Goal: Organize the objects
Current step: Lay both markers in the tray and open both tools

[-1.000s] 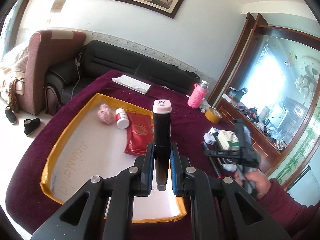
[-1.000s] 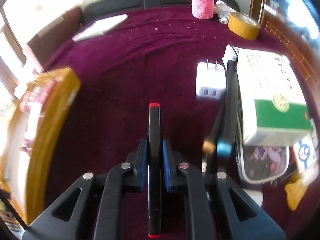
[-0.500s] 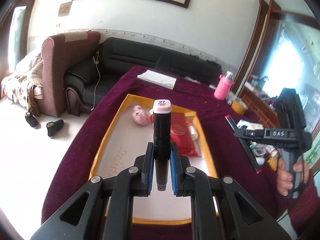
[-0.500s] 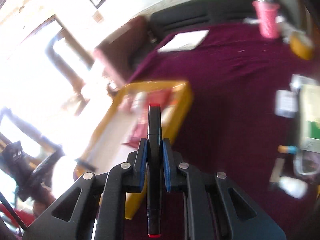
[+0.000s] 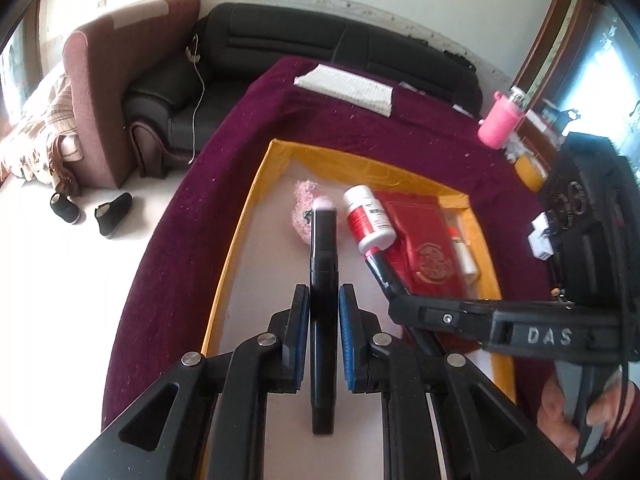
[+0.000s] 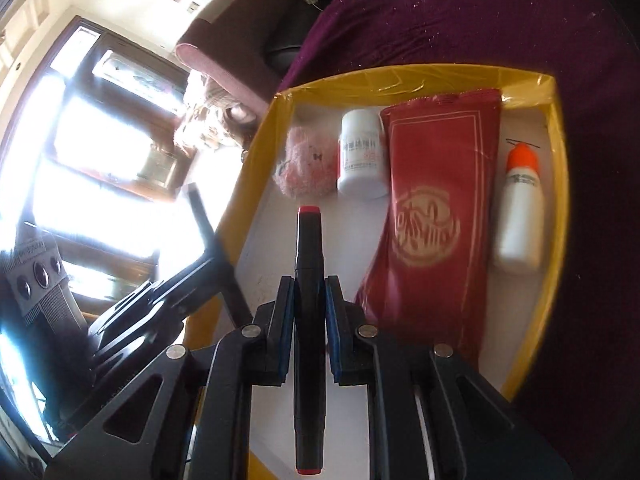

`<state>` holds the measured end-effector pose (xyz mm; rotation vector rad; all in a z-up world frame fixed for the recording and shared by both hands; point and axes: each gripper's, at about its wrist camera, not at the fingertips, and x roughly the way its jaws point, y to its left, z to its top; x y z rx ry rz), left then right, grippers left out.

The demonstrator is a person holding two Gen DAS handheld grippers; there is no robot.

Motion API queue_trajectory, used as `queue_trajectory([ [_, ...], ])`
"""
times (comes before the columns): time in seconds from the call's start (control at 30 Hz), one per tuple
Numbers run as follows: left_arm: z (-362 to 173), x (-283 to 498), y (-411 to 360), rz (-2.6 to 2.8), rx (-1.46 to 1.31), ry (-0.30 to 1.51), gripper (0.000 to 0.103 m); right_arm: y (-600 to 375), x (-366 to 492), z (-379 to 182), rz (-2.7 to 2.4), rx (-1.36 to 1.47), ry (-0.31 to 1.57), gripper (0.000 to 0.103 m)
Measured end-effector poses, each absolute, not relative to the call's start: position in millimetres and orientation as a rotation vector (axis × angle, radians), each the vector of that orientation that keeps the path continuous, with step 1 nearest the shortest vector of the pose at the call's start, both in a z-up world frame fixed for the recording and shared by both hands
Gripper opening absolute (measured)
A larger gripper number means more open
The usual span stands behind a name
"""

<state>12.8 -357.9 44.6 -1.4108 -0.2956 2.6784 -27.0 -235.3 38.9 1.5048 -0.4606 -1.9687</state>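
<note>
We're gripping a pink-capped marker (image 5: 324, 280) in the left gripper (image 5: 324, 316) and a red-capped marker (image 6: 309, 280) in the right gripper (image 6: 309, 312), both hanging over the yellow tray (image 6: 560, 184), whose far edge is lined with a pill bottle (image 6: 362, 156), red packet (image 6: 436, 208) and glue bottle (image 6: 520, 208).

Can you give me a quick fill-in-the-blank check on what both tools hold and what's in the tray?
1. The left tool is shut on a black marker with a ____ cap.
2. The right tool grips a marker with a ____ cap.
3. In the yellow tray, the white bottle has an ____ tip.
4. Between that bottle and the white jar lies a ____ packet.

Missing words: pink; red; orange; red
</note>
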Motion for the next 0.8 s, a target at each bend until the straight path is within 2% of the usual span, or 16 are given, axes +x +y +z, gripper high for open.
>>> queue_trajectory([
  [0.17, 30, -1, -355, 2.659, -1.457, -0.313, 0.012, -249, -33, 36, -2.026, 1.517, -0.401, 0.013],
  [0.33, 29, 0, -364, 2.68, -1.437, -0.426, 0.012, -255, -44, 37, -2.051, 1.522, -0.384, 0.013],
  [0.37, 29, 1, -367, 2.678, -1.426, -0.46, 0.014, -257, -46, 37, -2.055, 1.522, -0.373, 0.013],
  [0.47, 31, 3, -373, 2.692, -1.398, -0.554, 0.032, -255, -45, 37, -2.073, 1.498, -0.366, 0.014],
  [0.53, 32, 8, -377, 2.697, -1.346, -0.639, 0.037, -245, -42, 43, -2.077, 1.473, -0.387, 0.014],
  [0.6, 36, 12, -378, 2.708, -1.301, -0.703, 0.048, -236, -41, 54, -2.066, 1.446, -0.42, 0.015],
  [0.67, 40, 17, -378, 2.725, -1.254, -0.733, 0.051, -219, -35, 71, -2.102, 1.392, -0.431, 0.018],
  [0.73, 44, 20, -371, 2.782, -1.275, -0.677, 0.057, -207, -30, 86, -2.147, 1.34, -0.412, 0.024],
  [0.8, 45, 18, -365, 2.811, -1.363, -0.615, 0.057, -187, -22, 96, -2.198, 1.302, -0.4, 0.027],
])
